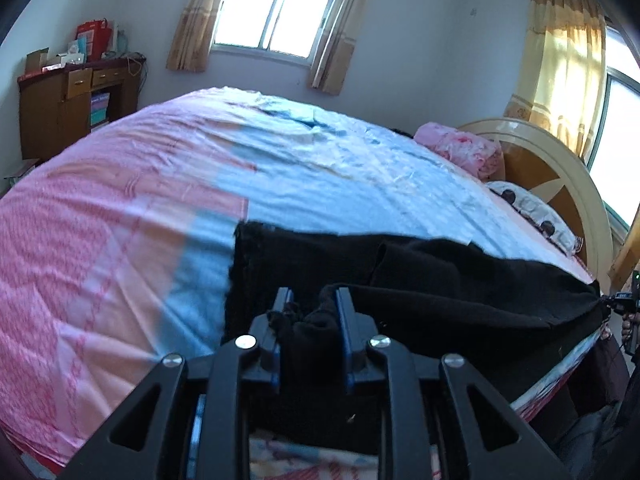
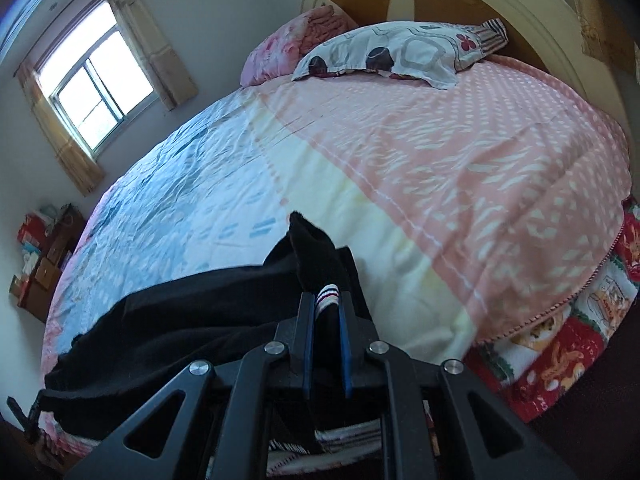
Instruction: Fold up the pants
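**bedsheet_bob:** ok so where are we in this fold? Big picture first: the bed (image 1: 120, 208) fills the whole scene, pink and blue quilt, headboard and pillows off at the far end. The black pants (image 1: 440, 280) are stretched along the near edge of it, partly hanging over the side.

**crease_queen:** yeah, looks to me like the lay-out step, not an actual fold yet. Both ends are pinched and the fabric is strung out between the two hands, with most of it resting on the quilt. In the right wrist view the pants (image 2: 180, 312) run off toward the lower left, where you can just make out the other tool at the frame edge.

**bedsheet_bob:** grips?

**crease_queen:** left gripper (image 1: 312, 304) has its fingers nearly closed with a bunched wad of black cloth clamped between them. Right gripper (image 2: 326, 308) is squeezed even tighter, on an end with a little red and white striped trim (image 2: 328, 294); a black point of cloth pokes out past the fingers.

**bedsheet_bob:** so next?

**crease_queen:** my guess: keep both pinches, pull it taut so the wrinkles go, set it flat fully on the bed. Then one end gets carried over to the other. The bit dangling off the edge could drag the whole thing down if either grip lets go early.
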Tool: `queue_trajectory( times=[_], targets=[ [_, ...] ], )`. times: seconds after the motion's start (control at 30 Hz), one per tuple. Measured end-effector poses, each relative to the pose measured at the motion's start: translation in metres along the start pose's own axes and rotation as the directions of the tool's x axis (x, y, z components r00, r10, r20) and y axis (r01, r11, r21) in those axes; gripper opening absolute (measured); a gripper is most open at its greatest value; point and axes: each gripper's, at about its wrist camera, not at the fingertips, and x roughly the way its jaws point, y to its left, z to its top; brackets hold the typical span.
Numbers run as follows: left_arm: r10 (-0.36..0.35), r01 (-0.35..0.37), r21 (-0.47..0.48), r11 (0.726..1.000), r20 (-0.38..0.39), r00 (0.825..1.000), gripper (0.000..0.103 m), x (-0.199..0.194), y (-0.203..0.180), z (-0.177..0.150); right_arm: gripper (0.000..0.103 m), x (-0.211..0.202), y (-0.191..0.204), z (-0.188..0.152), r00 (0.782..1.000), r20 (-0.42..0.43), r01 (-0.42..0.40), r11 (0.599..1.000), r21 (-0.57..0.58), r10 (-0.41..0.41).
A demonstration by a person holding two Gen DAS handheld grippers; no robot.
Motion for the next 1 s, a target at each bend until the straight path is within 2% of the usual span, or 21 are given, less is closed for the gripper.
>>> queue_trajectory(
  times=[0.1,0.17,0.2,0.23,0.27,0.33,0.37,0.47,0.5,0.6,0.67,0.73,0.83,0.9,0.93,1.0],
  targets=[
    [0.029,-0.029,0.034,0.999,0.008,1.000,0.036,-0.002,-0.001,-0.006,0.011,-0.006,0.005,-0.007,1.000,-0.008,0.013,0.998,-0.056,-0.013],
    [0.056,-0.056,0.042,0.998,0.014,0.998,0.057,-0.007,0.002,-0.008,0.013,-0.010,0.005,-0.009,1.000,-0.012,0.019,0.997,-0.070,-0.020],
    [0.066,-0.067,0.066,0.996,0.014,0.998,0.061,-0.012,0.004,-0.008,0.016,-0.014,0.003,-0.010,1.000,-0.007,0.022,0.998,-0.057,-0.022],
    [0.082,-0.083,0.085,0.993,0.016,0.997,0.072,-0.015,0.004,-0.008,0.023,-0.018,-0.001,-0.011,1.000,-0.001,0.021,0.999,-0.041,-0.021],
    [0.106,-0.108,0.113,0.988,0.021,0.994,0.082,-0.021,0.005,-0.009,0.035,-0.021,-0.004,-0.011,1.000,0.002,0.025,0.999,-0.034,-0.025],
    [0.126,-0.126,0.156,0.980,0.015,0.992,0.091,-0.026,0.005,-0.011,0.051,-0.031,-0.005,-0.014,0.998,0.025,0.066,0.997,-0.034,-0.065],
    [0.147,-0.146,0.185,0.972,0.007,0.989,0.095,-0.027,0.004,-0.013,0.052,-0.038,-0.005,-0.016,0.995,0.049,0.086,0.996,-0.035,-0.084],
    [0.223,-0.212,0.293,0.932,-0.005,0.975,0.098,-0.026,-0.003,-0.021,0.052,-0.053,0.004,-0.019,0.985,0.111,0.139,0.989,-0.051,-0.133],
    [0.231,-0.217,0.307,0.927,-0.010,0.973,0.098,-0.025,-0.003,-0.023,0.052,-0.056,0.009,-0.020,0.981,0.131,0.154,0.986,-0.061,-0.145],
    [0.183,-0.162,0.272,0.948,-0.055,0.982,0.098,-0.026,-0.002,-0.025,0.052,-0.060,0.040,-0.019,0.983,0.144,0.135,0.984,-0.114,-0.119],
    [0.154,-0.130,0.271,0.954,-0.067,0.986,0.098,-0.032,-0.006,-0.028,0.052,-0.061,0.077,-0.021,0.991,0.130,0.055,0.976,-0.212,-0.028],
    [0.117,-0.096,0.247,0.964,-0.069,0.991,0.098,-0.040,-0.008,-0.033,0.052,-0.059,0.115,-0.026,0.995,0.093,-0.005,0.949,-0.315,0.036],
    [0.074,-0.056,0.187,0.981,-0.093,0.993,0.096,-0.043,-0.003,-0.041,0.052,-0.045,0.189,-0.049,0.989,0.001,-0.126,0.856,-0.502,0.146],
    [0.015,-0.002,0.117,0.993,-0.113,0.993,0.087,-0.038,-0.002,-0.044,0.052,-0.025,0.229,-0.069,0.974,-0.088,-0.223,0.804,-0.551,0.209],
    [0.027,-0.014,0.117,0.993,-0.104,0.994,0.076,-0.037,-0.005,-0.044,0.052,-0.016,0.245,-0.078,0.964,-0.131,-0.266,0.781,-0.565,0.233],
    [0.052,-0.041,0.128,0.991,-0.088,0.995,0.072,-0.031,-0.010,-0.041,0.052,0.009,0.288,-0.105,0.940,-0.222,-0.340,0.704,-0.623,0.258]
  ],
)
